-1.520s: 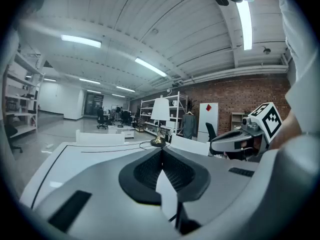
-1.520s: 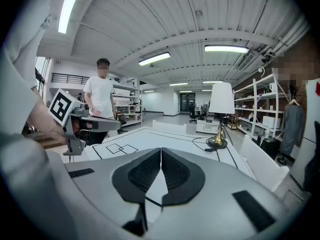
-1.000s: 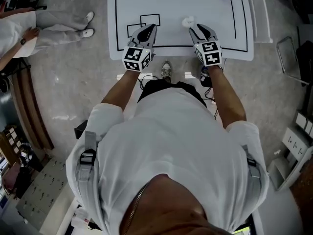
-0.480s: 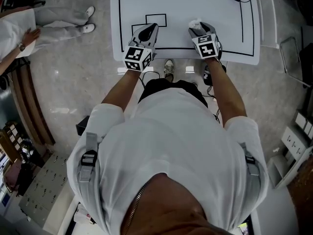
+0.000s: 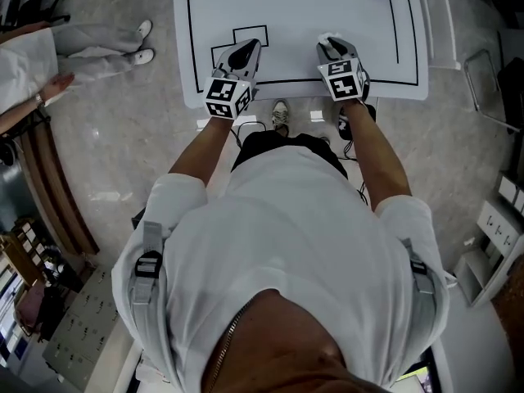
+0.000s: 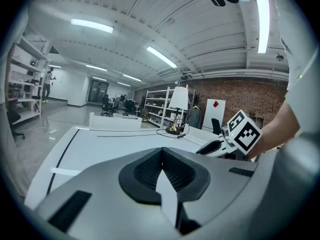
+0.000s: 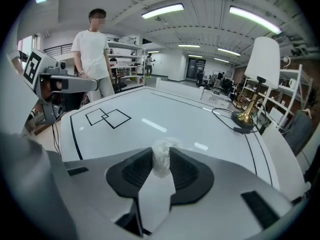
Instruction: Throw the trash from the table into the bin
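Seen from above the person's head, a bystander [image 5: 29,60] in white stands on the floor at the far left edge. The white table [image 5: 303,2] fills the upper middle of the frame. Left of centre, over the table's near edge, the left gripper [image 5: 244,53] hovers by two overlapping black outlined squares [image 5: 246,35]. Its own view shows its jaws pressed together with nothing between them.

Right of centre, the right gripper [image 5: 332,49] now covers the spot where a crumpled white tissue wad [image 7: 161,158] lay just ahead of its tips a second ago. Its jaws have just been closing. Its own view shows the wad pinched between the ribbed pads, low in the middle of that frame, with its top poking out above them. By my reading the trash is gripped but still down at the table, so lifting it and carrying it to the bin remain. At the right of that view a brass lamp [image 7: 257,79] with a white shade stands well apart from the wad.

No view shows a bin, so where the wad must go cannot be told. In the head view the right gripper hides nearly all of the wad, leaving only a white scrap at its tip. Whether the wad still touches the tabletop cannot be told. The person's torso fills the lower half of the head view and hides the floor below the table's edge.
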Available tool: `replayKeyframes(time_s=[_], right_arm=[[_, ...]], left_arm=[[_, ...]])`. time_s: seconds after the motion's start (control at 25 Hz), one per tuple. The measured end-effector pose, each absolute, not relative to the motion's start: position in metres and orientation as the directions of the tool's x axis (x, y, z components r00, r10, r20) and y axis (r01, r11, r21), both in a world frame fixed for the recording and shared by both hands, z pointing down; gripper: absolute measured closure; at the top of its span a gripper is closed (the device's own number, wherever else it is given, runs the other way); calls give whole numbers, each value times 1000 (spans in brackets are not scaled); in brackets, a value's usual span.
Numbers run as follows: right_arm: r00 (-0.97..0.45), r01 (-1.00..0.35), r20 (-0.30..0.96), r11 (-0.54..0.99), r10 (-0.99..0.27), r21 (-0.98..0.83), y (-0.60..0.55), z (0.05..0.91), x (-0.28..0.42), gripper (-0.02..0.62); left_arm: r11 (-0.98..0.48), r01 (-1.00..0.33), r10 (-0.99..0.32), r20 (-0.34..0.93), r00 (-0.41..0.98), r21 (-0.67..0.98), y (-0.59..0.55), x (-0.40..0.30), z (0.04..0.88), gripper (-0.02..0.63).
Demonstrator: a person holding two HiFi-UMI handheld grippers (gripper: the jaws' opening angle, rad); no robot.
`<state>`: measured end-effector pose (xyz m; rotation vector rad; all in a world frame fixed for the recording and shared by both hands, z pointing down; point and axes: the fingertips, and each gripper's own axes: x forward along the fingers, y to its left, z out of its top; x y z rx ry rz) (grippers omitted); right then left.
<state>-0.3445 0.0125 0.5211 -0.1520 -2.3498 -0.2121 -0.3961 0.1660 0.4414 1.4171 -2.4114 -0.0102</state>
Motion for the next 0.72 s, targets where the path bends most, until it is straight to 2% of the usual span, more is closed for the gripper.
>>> replayKeyframes(time_s=[0.32,0.72], right_arm=[[-762,-5,641,990,-93,138,-47,488,-275,485],[-740,-250,612,959,-278,134,-126,478,-137,485]], left_arm=[[362,-917,-914,254,-315,165,98,-352,431,595],[146,-978,-961,254,-105,148,-3,-253,428,595]])
